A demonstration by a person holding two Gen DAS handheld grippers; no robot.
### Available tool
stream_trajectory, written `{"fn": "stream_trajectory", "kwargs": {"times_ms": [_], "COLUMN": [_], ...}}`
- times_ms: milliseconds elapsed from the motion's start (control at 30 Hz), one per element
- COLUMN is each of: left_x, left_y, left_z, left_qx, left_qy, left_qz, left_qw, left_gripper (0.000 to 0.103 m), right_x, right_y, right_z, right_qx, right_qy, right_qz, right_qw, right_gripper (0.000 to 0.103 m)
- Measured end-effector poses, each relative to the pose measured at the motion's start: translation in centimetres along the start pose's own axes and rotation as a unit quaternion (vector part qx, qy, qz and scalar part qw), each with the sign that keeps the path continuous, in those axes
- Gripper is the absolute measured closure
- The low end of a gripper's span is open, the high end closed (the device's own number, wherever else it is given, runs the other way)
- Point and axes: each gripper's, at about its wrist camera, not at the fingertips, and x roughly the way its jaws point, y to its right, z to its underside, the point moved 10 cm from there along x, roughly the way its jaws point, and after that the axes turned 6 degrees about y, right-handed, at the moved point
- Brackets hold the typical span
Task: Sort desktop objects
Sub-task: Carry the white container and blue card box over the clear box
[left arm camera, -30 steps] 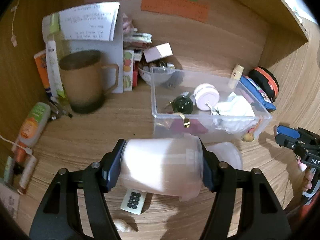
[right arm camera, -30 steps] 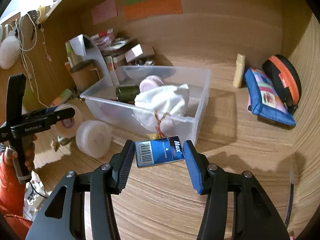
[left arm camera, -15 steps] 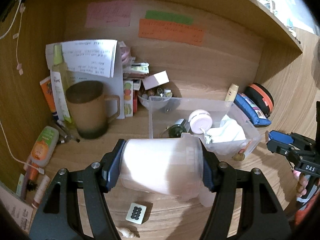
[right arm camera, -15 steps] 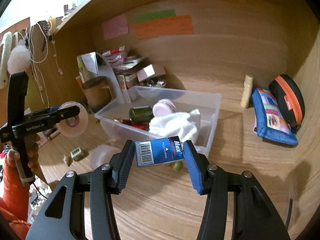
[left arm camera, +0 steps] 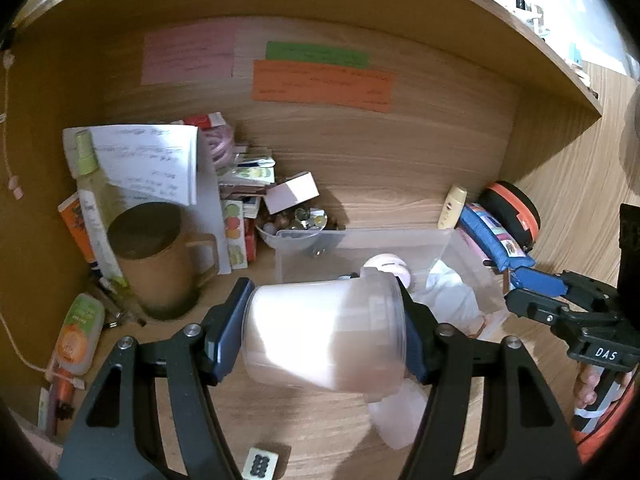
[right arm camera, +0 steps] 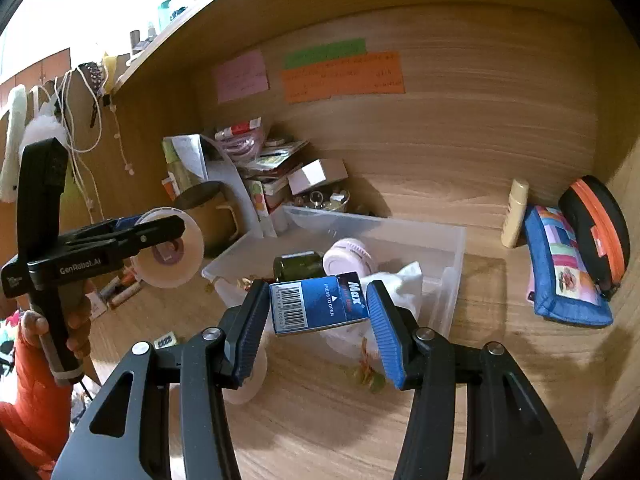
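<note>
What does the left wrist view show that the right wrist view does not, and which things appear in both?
Only the left wrist view shows the orange-labelled bottle lying at the desk's left edge and the full side of the white jar held in the left gripper.

Only the right wrist view shows the printed face of the blue Max box held in the right gripper, and the dark green jar.

Both show the clear bin, the orange note and the blue pouch.
</note>
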Motion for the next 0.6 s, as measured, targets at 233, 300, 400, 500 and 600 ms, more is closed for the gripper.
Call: {"fn": "stream_trajectory", "kwargs": {"times_ms": [233, 300, 400, 500, 600], "left_x": [2.2, 3.0, 4.1, 5.0, 5.7], "left_y": [0.9, 1.0, 1.2, 1.5, 1.9], "left_z": [-0.9, -1.0, -1.1, -1.0, -0.9], "left_qx": [-0.002, -0.002, 0.001, 0.005, 0.009], "left_qy": [-0.012, -0.017, -0.025, -0.031, -0.037], "left_qz": [0.017, 0.018, 0.019, 0.020, 0.024], "left_qw": [0.9998, 0.9997, 0.9995, 0.9993, 0.9990], "left_gripper": [0.038, 0.038, 0.038, 0.038, 0.038], "right_x": [1.4, 2.0, 2.9, 3.8, 4.6], "right_y": [0.9, 1.3, 1.9, 2.4, 2.8], "right_z": [-1.3, -1.7, -2.1, -2.4, -2.5], "right_qx": [0.013, 0.014, 0.017, 0.021, 0.018], "right_qy": [0.003, 0.002, -0.001, -0.007, -0.013], "right_qz": [0.000, 0.002, 0.006, 0.008, 0.010], "right_qw": [1.000, 1.000, 1.000, 1.000, 1.000], "right_gripper": [0.056, 0.056, 0.056, 0.056, 0.056]}}
